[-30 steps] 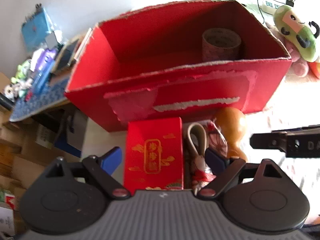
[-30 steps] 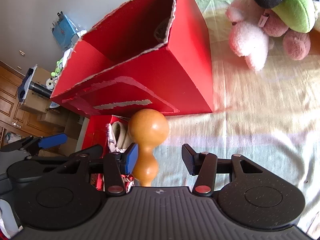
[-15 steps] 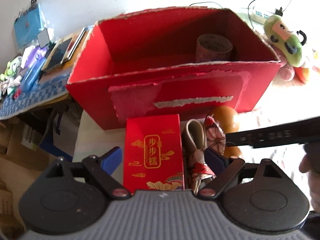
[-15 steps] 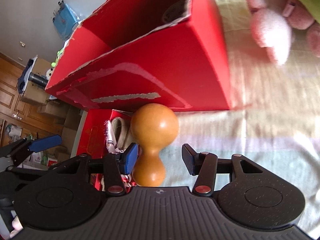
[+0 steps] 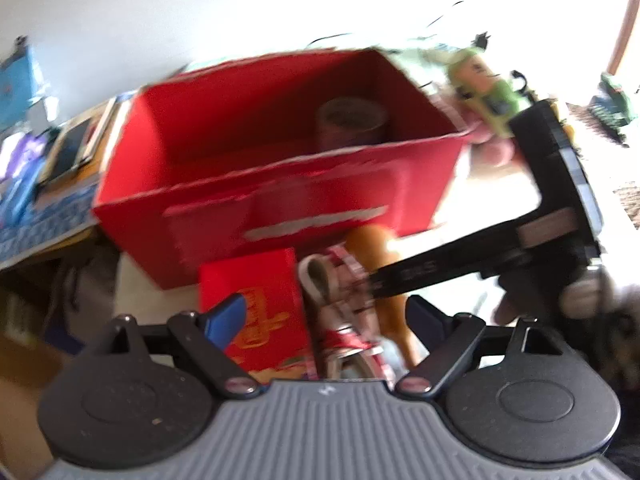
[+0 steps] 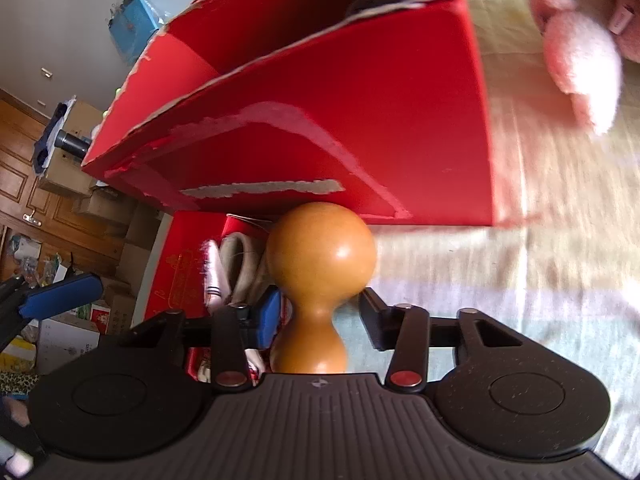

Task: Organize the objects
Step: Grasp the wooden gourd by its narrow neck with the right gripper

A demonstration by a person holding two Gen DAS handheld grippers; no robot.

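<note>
A big red cardboard box (image 5: 280, 184) stands open on the bed with a patterned tape roll (image 5: 352, 120) inside. In front of it lie a small red packet (image 5: 260, 304), a patterned cloth shoe (image 5: 340, 300) and an orange gourd (image 6: 320, 264). My left gripper (image 5: 324, 316) is open, its fingers either side of the packet and shoe. My right gripper (image 6: 318, 318) is open, its jaws straddling the gourd's narrow waist with a gap on both sides. The right gripper's body also shows in the left wrist view (image 5: 480, 256).
A pink plush toy (image 6: 580, 64) and a green plush toy (image 5: 484, 84) lie on the bedsheet (image 6: 520, 280) right of the box. A cluttered desk (image 5: 48, 184) stands left of the box. Cardboard cartons (image 6: 72, 168) sit on the floor at the left.
My right gripper has moved forward, so the gourd now sits between its jaws. The left gripper has shifted, and the right gripper's body now reaches across its view.
</note>
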